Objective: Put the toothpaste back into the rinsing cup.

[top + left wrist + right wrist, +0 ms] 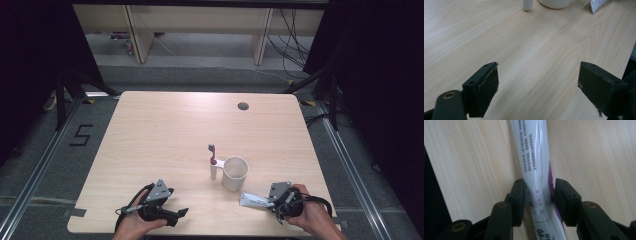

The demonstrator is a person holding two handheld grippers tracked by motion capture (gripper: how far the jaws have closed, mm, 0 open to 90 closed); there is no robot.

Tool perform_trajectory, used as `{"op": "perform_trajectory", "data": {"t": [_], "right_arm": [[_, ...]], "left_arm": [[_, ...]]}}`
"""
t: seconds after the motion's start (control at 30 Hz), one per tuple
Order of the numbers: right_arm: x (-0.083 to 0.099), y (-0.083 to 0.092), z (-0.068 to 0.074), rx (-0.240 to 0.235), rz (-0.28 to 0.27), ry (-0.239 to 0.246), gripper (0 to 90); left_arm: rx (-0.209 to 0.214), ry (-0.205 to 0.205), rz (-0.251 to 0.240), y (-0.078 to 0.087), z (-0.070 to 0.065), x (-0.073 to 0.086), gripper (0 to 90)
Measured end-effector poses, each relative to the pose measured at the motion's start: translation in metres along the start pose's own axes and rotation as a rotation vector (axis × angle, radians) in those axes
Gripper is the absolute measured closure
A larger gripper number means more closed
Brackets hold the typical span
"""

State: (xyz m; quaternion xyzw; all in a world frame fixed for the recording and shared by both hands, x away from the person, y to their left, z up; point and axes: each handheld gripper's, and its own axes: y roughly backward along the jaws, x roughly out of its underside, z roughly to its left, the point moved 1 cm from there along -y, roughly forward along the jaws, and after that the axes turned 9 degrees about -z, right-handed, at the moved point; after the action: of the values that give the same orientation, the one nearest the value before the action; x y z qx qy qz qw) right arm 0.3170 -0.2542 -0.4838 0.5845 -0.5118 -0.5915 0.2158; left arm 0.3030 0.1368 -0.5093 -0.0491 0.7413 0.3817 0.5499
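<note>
— What have you got hold of?

— My right claw [539,195] is clamped across a toothpaste tube [534,157], both pads pressing its sides. The tube lies flat on the worktop [165,130] near the front edge, just beside the white cup [235,172], its far end pointing toward the cup.

— And the other one?

— My left claw [537,82] rests low over bare wood at the front left, jaws wide apart with nothing between them.

— What worries you from here?

— The tube is soft and glossy. I judge that the pads sit on its rounded body rather than on a firm part, so it may squirm or tilt when I lift it, and the long free end would droop. Squeezing harder could also push paste toward the cap.

— Anything nearby at risk?

— The cup is light and stands close, and a toothbrush [212,159] stands upright right against its left side. If the tube's far end swings as I raise it, it could knock the cup, and the toothbrush would likely topple with it.

— So?

— Lift straight up first, slowly, then swing clear above the rim.
</note>
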Motion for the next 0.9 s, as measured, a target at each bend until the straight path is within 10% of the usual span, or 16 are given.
{"op": "perform_trajectory", "data": {"t": [0.9], "right_arm": [[-0.007, -0.005, -0.018, -0.120, 0.134, 0.013, 76.3]], "left_arm": [[0.009, -0.002, 0.013, -0.001, -0.002, 0.001, 16.5]]}}
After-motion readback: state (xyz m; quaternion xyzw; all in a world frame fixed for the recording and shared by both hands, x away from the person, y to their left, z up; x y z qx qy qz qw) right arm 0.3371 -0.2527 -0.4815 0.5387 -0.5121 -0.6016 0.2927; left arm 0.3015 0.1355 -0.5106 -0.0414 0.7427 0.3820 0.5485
